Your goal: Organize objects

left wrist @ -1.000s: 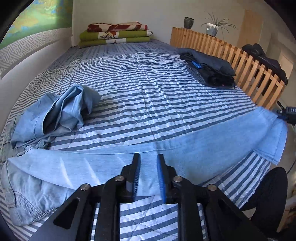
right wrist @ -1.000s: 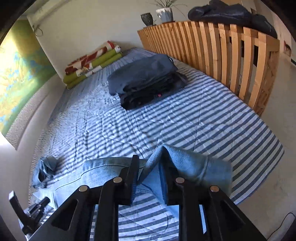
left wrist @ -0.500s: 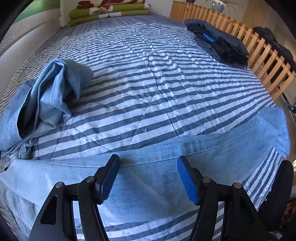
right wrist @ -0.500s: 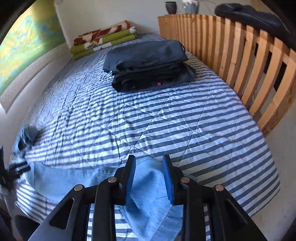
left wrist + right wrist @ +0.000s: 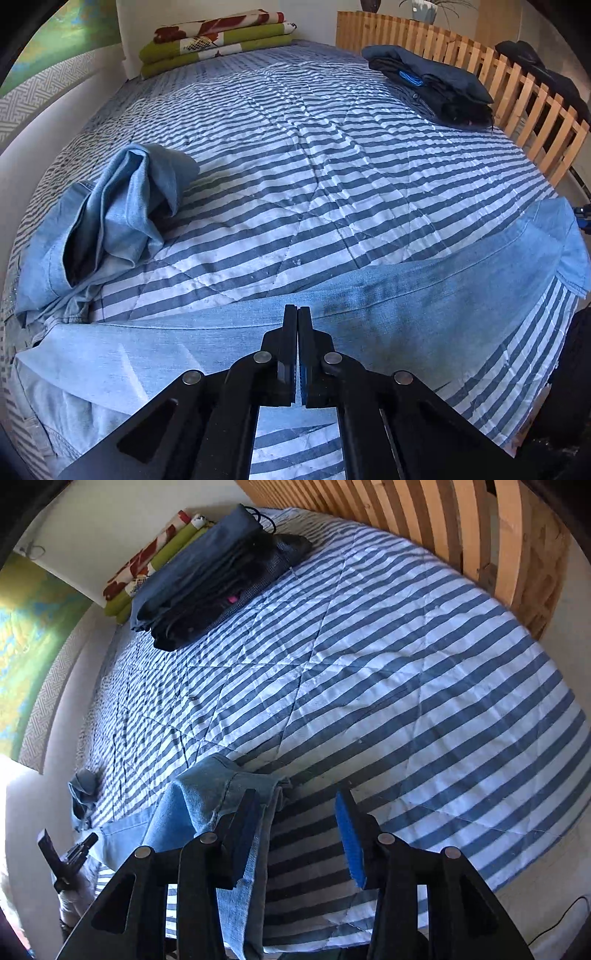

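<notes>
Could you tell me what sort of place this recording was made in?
Most likely a bedroom: a bed under a striped quilt, folded blankets stacked at its far end, and light denim jeans spread along the near edge.

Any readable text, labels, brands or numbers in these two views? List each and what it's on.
None readable.
Blue tag in the dark folded clothes stack: too small to read.
Pink tag on the same stack: too small to read.
Light blue jeans: no label visible.
Folded floral blanket: pattern only, no lettering.
Wall hanging: blurred, no words discernible.
</notes>
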A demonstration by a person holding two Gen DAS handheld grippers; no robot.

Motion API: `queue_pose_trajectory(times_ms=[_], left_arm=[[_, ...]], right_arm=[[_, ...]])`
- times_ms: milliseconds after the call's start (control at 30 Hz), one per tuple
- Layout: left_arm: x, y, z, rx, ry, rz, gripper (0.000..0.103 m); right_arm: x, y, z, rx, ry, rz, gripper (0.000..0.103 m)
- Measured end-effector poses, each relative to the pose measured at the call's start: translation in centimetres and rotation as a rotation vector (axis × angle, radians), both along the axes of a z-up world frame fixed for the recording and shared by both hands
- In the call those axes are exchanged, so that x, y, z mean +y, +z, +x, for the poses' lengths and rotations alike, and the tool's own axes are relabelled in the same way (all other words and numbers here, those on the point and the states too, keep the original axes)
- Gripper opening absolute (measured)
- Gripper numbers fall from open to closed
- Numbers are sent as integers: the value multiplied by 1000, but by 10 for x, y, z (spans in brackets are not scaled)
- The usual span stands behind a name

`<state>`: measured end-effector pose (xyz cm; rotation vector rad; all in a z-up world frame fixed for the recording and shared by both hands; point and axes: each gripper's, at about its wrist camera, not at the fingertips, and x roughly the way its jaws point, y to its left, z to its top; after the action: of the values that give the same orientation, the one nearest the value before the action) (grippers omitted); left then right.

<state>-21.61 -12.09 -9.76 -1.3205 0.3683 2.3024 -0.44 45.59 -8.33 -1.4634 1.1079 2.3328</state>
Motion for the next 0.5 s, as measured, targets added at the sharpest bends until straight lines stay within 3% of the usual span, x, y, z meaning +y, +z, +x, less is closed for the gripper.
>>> queue_pose_trajectory(times_ms=[67, 133, 267, 333, 367, 433, 500], left_arm=[[-3, 5, 0, 9, 10, -9, 0], [-7, 10, 1, 17, 15, -9, 0], [-10, 23, 1, 44, 1, 26, 1], [-6, 19, -7, -44, -23, 49, 44], [-2, 14, -11, -90, -27, 64, 78], [11, 7, -14, -83, -42, 69, 82], [29, -3, -16, -73, -78, 21, 81]], right_arm=[[-6, -6, -13, 29, 25, -93, 39], [-17, -4, -26, 48, 51, -99, 39], [-46, 14, -38, 47, 140, 31, 11], [-53, 24, -35, 62, 157, 78, 9], [-54, 28, -33, 65, 153, 103, 7], [-56, 37, -26, 75, 136, 149, 6], [-57, 46, -18, 92, 122, 184, 6]])
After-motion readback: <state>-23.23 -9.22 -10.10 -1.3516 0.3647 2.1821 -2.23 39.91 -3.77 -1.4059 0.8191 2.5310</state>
